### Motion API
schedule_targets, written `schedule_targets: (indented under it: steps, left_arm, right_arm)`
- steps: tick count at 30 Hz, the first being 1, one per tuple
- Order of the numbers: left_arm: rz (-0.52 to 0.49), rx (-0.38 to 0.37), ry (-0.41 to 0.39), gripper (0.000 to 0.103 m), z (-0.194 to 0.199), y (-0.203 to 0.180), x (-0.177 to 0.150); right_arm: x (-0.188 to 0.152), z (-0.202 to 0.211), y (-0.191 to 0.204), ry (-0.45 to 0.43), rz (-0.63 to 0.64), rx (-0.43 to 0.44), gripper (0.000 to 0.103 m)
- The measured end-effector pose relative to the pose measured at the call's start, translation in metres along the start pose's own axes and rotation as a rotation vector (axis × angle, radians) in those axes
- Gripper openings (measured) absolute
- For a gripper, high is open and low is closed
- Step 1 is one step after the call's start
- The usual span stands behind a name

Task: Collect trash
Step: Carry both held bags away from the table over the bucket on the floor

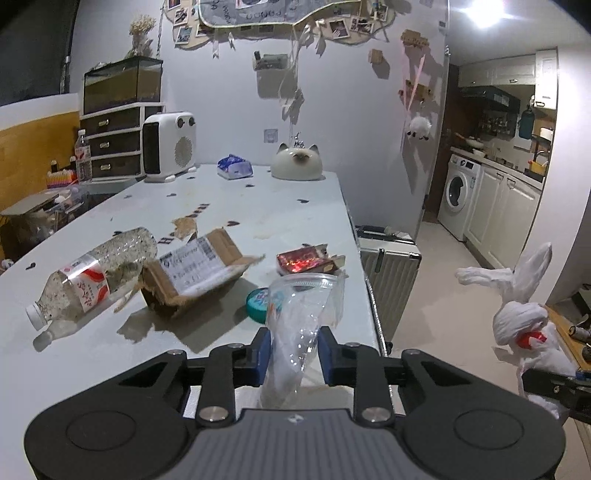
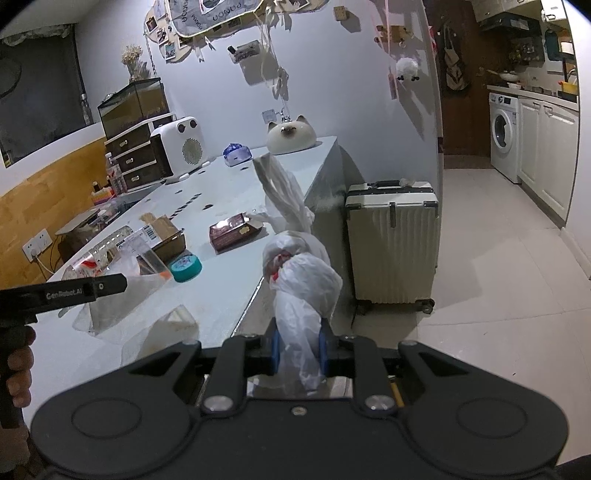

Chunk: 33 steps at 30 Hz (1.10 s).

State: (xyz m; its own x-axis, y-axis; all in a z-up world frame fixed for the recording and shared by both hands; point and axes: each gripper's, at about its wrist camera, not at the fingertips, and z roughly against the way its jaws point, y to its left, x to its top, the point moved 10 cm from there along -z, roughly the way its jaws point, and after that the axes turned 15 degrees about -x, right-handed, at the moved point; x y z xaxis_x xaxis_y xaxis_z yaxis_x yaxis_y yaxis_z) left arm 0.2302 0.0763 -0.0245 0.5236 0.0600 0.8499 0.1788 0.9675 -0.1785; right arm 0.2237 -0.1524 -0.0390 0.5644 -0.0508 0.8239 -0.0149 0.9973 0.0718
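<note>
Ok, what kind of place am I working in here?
Most likely a small lived-in flat: a table strewn with rubbish stands against a wall hung with photos, and a kitchen with a washing machine opens off to the right. A suitcase stands beside the table.

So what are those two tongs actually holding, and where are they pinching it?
The left tongs pinch a crushed clear plastic cup near its narrow bottom end. The right tongs clamp a white plastic bag below its knotted bundle.

"GenRobot.AI" on left gripper (image 2: 110, 286)
</note>
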Motion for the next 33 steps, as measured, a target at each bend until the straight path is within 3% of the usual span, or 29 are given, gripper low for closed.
schedule_targets:
  steps: [9, 18, 33]
  left_arm:
    - [0.006, -0.030, -0.025, 0.025, 0.014, -0.009, 0.006]
    - [-0.010, -0.073, -0.060, 0.025, 0.019, -0.042, 0.014]
    - [-0.016, -0.237, 0.034, 0.023, -0.051, -0.145, -0.014]
  right_arm:
    - [0.000, 0.008, -0.001, -0.012, -0.009, -0.001, 0.020]
    - [0.001, 0.014, -0.011, -0.029, -0.023, -0.010, 0.020]
    - [-0.010, 0.005, -0.100, -0.008, -0.101, -0.122, 0.020]
